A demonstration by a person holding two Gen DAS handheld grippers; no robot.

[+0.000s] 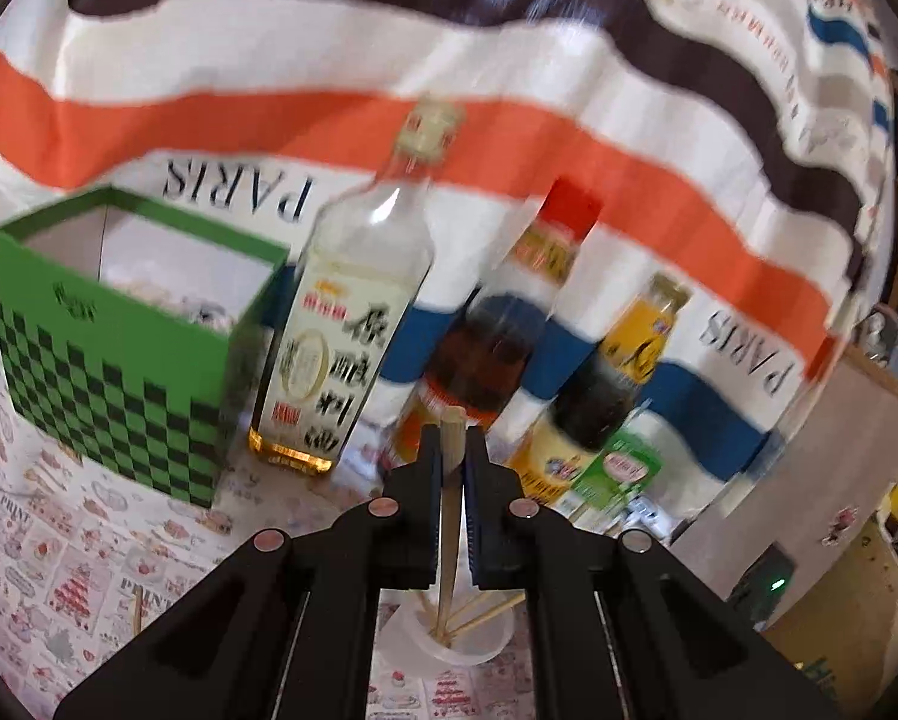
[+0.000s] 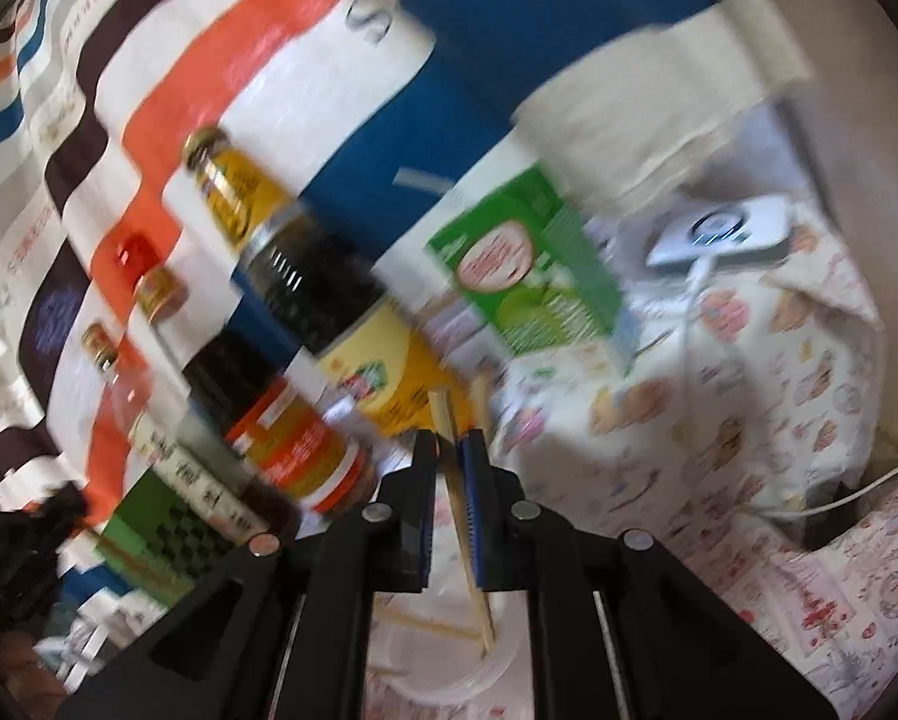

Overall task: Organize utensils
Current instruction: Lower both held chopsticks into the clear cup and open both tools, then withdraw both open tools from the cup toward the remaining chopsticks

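Jaws of the left gripper (image 1: 452, 441) clamp a chopstick (image 1: 449, 516) above the cup (image 1: 449, 645); right gripper (image 2: 448, 450) likewise pinches another chopstick (image 2: 464, 516).

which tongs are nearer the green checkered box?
Left, judging by each view. The left tongs, shut on a wooden chopstick, have the green checkered box close ahead-left. From the right tongs, holding another chopstick, it shows only beyond the bottles.

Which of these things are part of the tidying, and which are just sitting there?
Part of the job: chopstick in left gripper; chopstick in right gripper; white cup.
Just there: green box, bottles, carton, striped cloth.
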